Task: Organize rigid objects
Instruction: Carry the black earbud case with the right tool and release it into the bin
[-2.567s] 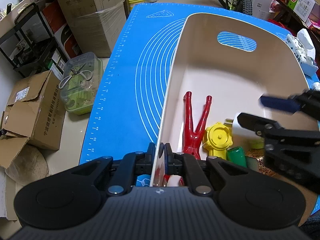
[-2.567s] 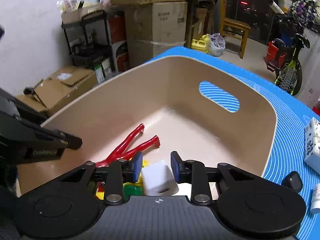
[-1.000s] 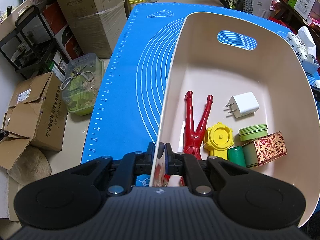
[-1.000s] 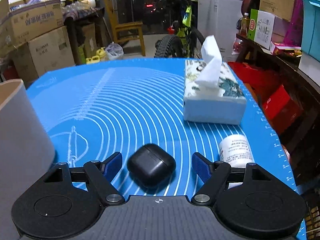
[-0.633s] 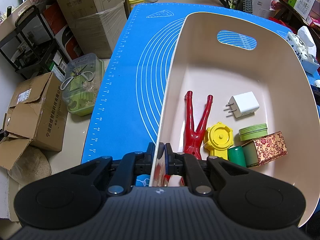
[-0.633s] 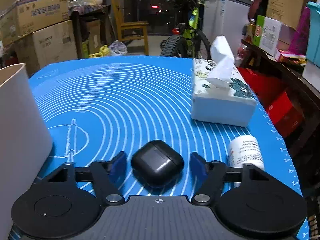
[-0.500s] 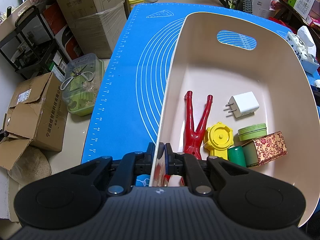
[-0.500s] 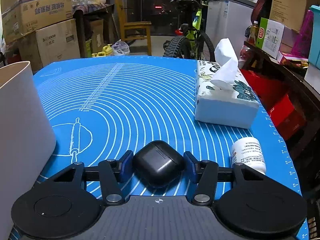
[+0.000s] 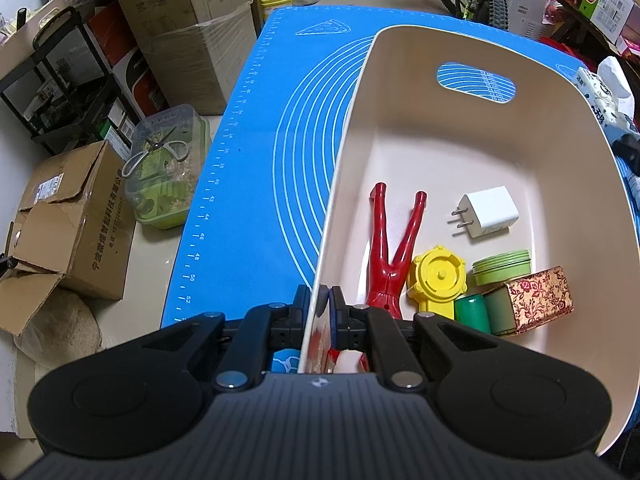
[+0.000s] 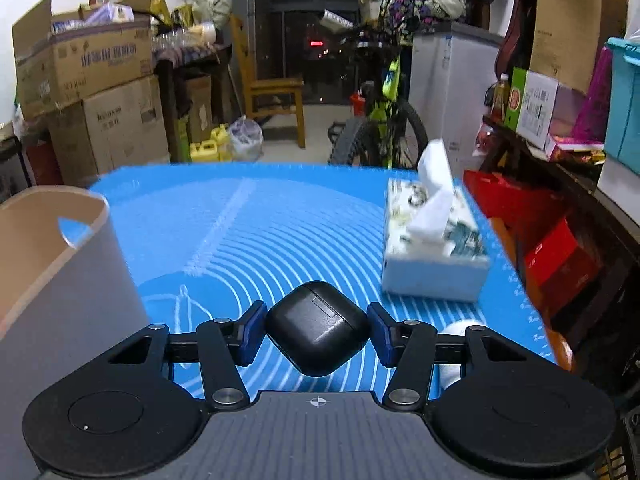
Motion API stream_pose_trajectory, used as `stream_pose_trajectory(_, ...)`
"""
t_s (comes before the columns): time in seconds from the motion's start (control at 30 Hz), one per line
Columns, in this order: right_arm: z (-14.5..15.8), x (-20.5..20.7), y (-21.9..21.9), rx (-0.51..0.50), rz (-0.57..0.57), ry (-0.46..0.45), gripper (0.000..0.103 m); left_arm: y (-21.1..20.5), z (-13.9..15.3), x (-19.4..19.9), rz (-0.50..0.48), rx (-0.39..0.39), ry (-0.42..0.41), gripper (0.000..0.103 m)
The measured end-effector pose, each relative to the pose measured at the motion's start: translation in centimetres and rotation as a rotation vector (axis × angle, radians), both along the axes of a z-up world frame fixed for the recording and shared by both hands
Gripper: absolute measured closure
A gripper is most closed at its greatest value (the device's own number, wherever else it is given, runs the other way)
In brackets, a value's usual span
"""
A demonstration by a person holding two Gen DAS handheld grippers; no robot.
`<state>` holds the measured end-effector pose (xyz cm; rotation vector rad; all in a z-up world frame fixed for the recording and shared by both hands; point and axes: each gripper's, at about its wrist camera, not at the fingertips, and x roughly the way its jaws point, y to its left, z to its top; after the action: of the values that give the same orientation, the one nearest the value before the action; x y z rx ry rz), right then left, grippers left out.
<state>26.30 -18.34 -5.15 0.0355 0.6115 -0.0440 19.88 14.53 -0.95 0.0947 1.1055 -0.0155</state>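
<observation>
Right now, by label:

Right gripper [image 10: 317, 332]: its blue pads are pressed on both sides of a black earbud case [image 10: 318, 334]; the jaws have just been closing, with the case between them.
Black earbud case: sits squarely between the pads, tilted with one corner down, off the blue mat [image 10: 248, 240] and above it.
Left gripper [image 9: 320, 306]: clamped tight on the near wall of the beige bin [image 9: 420, 60], one finger outside the wall, one inside.
Beige bin: stands on the blue mat; from the right wrist view its rounded corner shows at the left, apart from the held case.
Bin contents: red plastic figure [image 9: 394, 248] lying with legs pointing away; yellow round part [image 9: 438, 280] touching it; white charger [image 9: 488, 212] lying alone further in; green tin [image 9: 502, 267], green cylinder [image 9: 474, 314] and floral box [image 9: 532, 300] bunched near the right wall.
Mat, right side: tissue box [image 10: 434, 248] beyond the case; white bottle [image 10: 456, 332] partly hidden behind the right finger.
</observation>
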Motion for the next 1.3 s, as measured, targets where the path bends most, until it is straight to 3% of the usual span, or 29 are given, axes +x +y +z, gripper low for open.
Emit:
stream_pose_trajectory(0.37, 5.8, -2.3, 2.4, 0.038, 0.016, -0.118, 0.044, 0.1, 0.0, 0.0, 0.002, -0.002, 0.000, 0.091)
stream_pose_trajectory(0.7, 9.7, -3.8, 8.2, 0.059, 0.149, -0.169, 0.044, 0.1, 0.0, 0.1, 0.000, -0.001, -0.001, 0.092)
stream_pose_trajectory(0.97, 8.7, -3.9, 14.4, 0.012, 0.311, -0.088, 0.044, 0.1, 0.0, 0.1, 0.000, -0.001, -0.001, 0.092)
stream_pose_trajectory(1.3, 4.9, -3.5, 20.4, -0.057, 0.458, 0.103, 0.044, 0.0, 0.0, 0.2, -0.002, 0.001, -0.002, 0.092)
